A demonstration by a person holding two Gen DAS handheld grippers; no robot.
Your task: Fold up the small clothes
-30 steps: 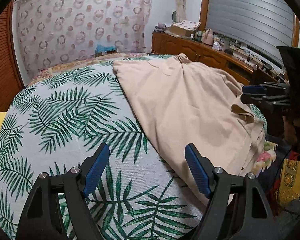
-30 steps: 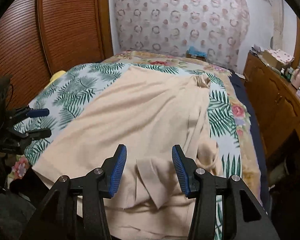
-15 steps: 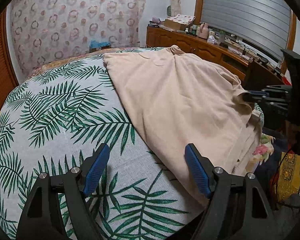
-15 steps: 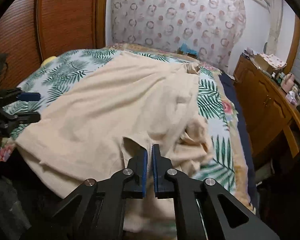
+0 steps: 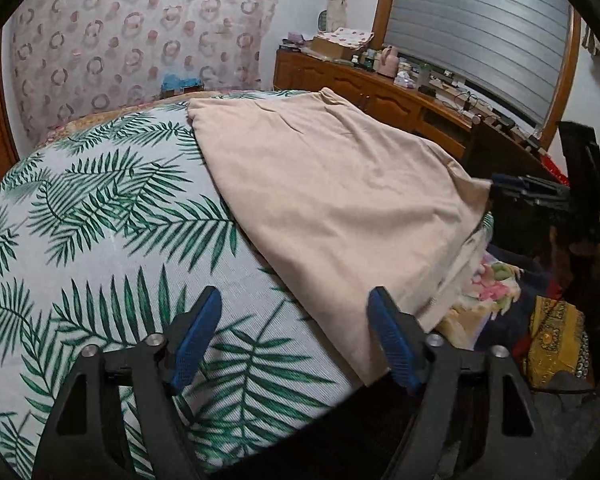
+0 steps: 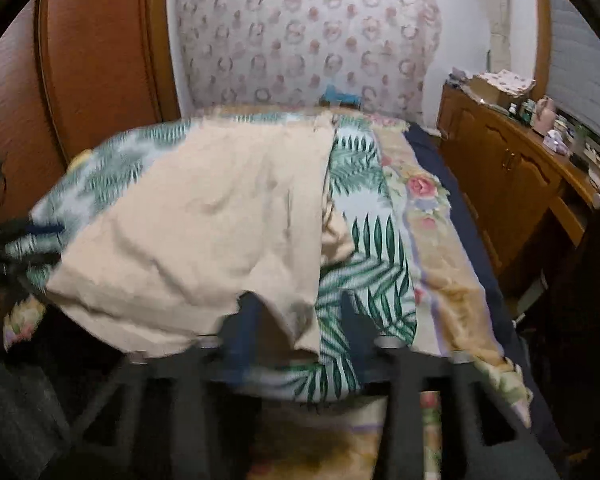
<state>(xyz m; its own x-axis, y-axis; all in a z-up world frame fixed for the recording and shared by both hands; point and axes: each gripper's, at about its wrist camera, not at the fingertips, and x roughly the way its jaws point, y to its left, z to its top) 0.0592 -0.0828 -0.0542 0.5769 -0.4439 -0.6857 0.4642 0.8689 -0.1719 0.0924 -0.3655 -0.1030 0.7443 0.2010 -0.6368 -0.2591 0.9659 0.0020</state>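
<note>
Dresser (image 6: 512, 168) beside bed, right view only

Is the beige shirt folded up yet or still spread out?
Partly folded: the beige shirt has its right side doubled over, making a straight edge, but mostly lies spread across the leafy sheet.

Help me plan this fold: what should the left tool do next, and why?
Probably shift the left tool right and shut on the garment at its hem: it is open over bare sheet, the hem beside its right finger.
</note>
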